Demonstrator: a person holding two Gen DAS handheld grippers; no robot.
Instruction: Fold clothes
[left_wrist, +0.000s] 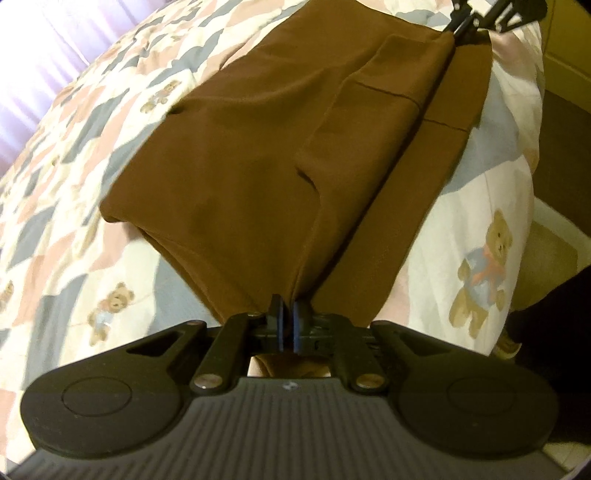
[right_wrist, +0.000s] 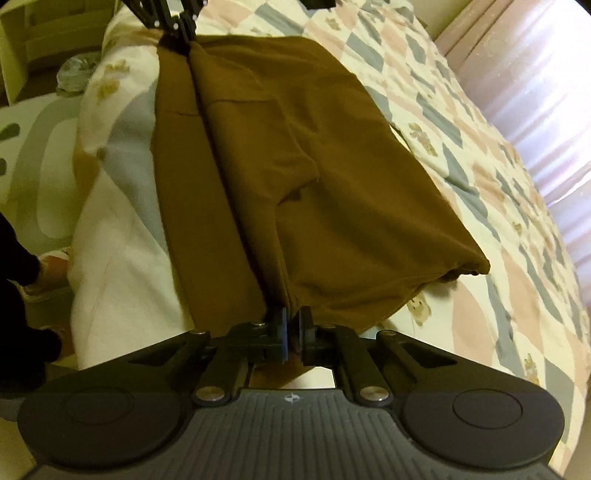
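Left gripper (left_wrist: 287, 325): fingers pressed together on one end of a raised fold of the brown garment (left_wrist: 258, 147); it is clenched on the cloth, close to the near edge of the bed.
Right gripper (right_wrist: 292, 332): the same grasp at the other end of this fold; blue pads nearly meet with brown cloth between them. From the left wrist view it shows far away, at the top (left_wrist: 466, 23).
Fold line: cloth is stretched tight between the two grippers, like a ridge lifted a little above the quilt (left_wrist: 66, 155).
Garment place: it lies across the side edge of the bed. A narrow strip hangs toward the outer side of the ridge, and the wide part spreads on the quilt toward the middle of the bed.
Garment details: a seam and a small slit, perhaps a pocket, are seen on the wide part; the far end looks gathered. I cannot tell what kind of clothing it is.
Beyond the bed: floor mat (right_wrist: 40, 147) and the person's dark leg at the side; light curtains (right_wrist: 535, 85) behind the far edge.
Progress: I judge that the first fold is only in the middle, because the held edge is not yet laid down.
Left to do: to carry the ridge over, release, flatten, and probably one more fold.
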